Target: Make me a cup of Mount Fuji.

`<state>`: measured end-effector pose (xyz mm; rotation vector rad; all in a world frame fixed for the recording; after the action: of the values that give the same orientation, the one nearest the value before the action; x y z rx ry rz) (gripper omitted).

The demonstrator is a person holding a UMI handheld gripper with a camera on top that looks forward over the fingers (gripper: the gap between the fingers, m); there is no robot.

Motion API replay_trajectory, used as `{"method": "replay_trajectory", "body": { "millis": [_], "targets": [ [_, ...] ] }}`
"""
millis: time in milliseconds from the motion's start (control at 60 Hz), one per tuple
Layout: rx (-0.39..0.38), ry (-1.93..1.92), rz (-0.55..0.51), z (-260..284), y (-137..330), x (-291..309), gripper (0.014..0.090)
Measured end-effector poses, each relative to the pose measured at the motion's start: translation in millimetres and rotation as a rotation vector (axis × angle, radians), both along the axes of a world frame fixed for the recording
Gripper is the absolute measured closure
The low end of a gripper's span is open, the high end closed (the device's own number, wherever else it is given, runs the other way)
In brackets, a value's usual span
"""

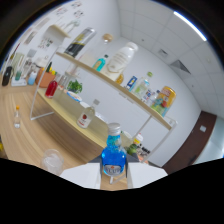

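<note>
Two white fingers [80, 176] of the gripper [114, 176] occupy the foreground, one at each side of a blue bottle [114, 156]. The bottle stands between the fingers with its lower body at fingertip level. Both fingers lie close against its sides and appear to press on it, so the gripper is closed on the bottle rather than spread wide. The bottle holds blue liquid, carries a label low on its body and has a pale blue cap [114, 128]. Whether the base of the bottle rests on anything cannot be told, because the fingers hide it.

Just ahead of the fingers and to one side, a clear glass [52, 161] stands on the wooden counter [30, 131]. The glass is near the gripper but apart from the bottle. Further along the counter stands a small clear bottle [17, 117], well apart from the glass.

Beyond the blue bottle, a white-framed shelf unit [62, 109] sits against the wall. Its lower shelf carries a round flask with a red label [85, 118], a red bottle [51, 88] and a green plant [75, 86]. Its upper shelf [125, 90] carries a row of bottles, among them a large white bottle [121, 57] and a dark bottle [77, 44].

The whole view is tilted, so the counter and shelves run on a slant. A dark door [192, 145] shows beyond the far end of the shelves.
</note>
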<state>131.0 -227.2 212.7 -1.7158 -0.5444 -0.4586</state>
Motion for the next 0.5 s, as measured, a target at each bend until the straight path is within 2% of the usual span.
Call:
{"method": "replay_trajectory", "body": {
  "millis": [67,183,317,500],
  "targets": [
    [0.002,0.201,-0.032,-2,-2,26,0.0695],
    [-0.048,0.446,-0.119,-34,-2,76,0.0695],
    [-0.124,0.53,-0.191,-88,3,115,0.0698],
    [-0.25,0.552,-0.231,-154,6,129,0.0698]
  ]
}}
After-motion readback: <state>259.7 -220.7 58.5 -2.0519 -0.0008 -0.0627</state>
